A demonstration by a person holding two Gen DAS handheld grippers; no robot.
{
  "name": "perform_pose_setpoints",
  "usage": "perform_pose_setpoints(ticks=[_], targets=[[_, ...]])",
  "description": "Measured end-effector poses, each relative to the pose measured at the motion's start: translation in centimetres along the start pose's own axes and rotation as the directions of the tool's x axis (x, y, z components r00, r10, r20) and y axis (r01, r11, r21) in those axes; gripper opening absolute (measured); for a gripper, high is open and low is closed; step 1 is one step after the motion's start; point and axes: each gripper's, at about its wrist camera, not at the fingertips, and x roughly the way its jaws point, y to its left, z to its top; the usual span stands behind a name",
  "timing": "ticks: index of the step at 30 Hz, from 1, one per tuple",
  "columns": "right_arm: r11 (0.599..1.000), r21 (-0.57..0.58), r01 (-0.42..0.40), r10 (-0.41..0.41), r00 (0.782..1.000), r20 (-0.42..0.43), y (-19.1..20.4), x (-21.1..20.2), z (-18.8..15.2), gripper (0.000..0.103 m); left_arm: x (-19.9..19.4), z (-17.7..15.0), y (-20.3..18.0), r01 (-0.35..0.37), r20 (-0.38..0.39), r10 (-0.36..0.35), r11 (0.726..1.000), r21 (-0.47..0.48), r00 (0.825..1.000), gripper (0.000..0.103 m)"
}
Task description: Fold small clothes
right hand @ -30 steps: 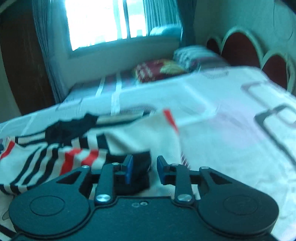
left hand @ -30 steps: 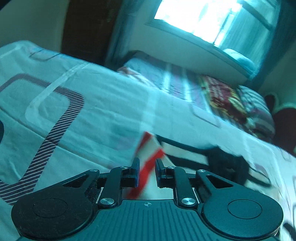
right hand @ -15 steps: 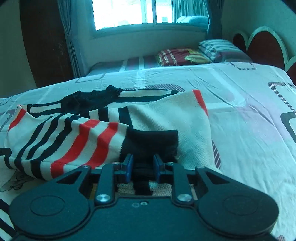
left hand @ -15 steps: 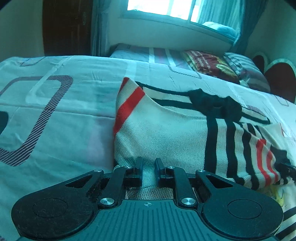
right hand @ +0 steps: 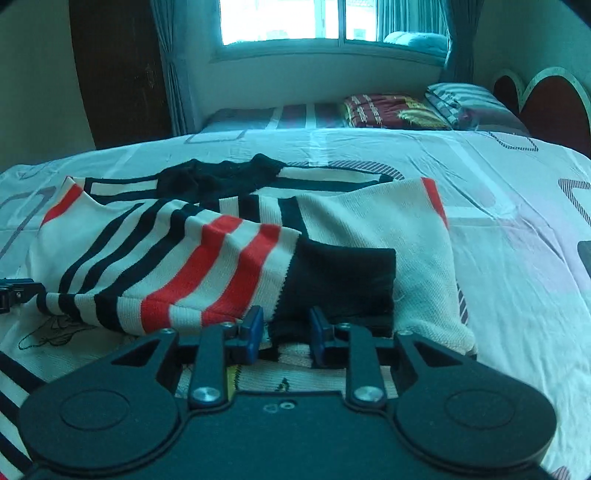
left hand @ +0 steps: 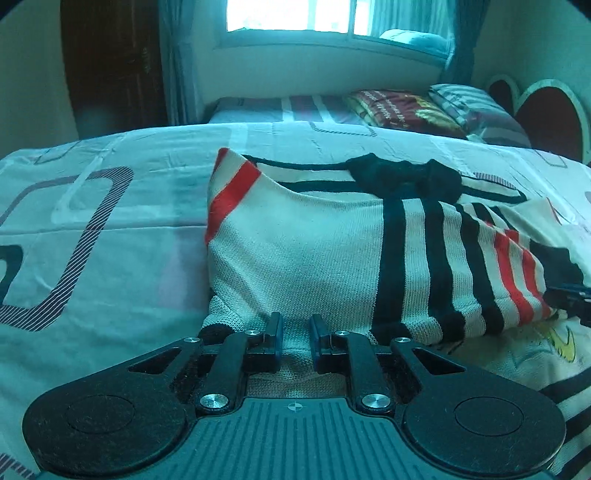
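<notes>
A cream knit sweater with black and red stripes and a black collar lies on the bed. My left gripper is shut on a cream fold of the sweater at its near edge. My right gripper has the black cuff of the striped sleeve between its pads, still touching, as the jaws begin opening. That sleeve lies folded across the sweater body. Each gripper's tip shows at the edge of the other's view: the right gripper and the left gripper.
The bed sheet is pale with rounded-rectangle patterns and stretches wide on both sides. Cream cloth with a cartoon print lies under the folded parts. Pillows and a headboard are at the far right, under a window.
Both grippers have carried their parts of the sweater inward and down onto it. The left view has rolled level. The right jaws closed tighter on the cuff, then widened slightly.
</notes>
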Motion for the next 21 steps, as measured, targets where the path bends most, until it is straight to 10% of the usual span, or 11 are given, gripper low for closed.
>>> perform_pose_setpoints(ticks=[21], targets=[[0.996,0.02,-0.082,0.082,0.997,0.007,0.6,-4.2,-0.5,0.04,-2.5,-0.2,-2.6,0.002,-0.029,-0.003,0.999,-0.052,1.0,0.02]])
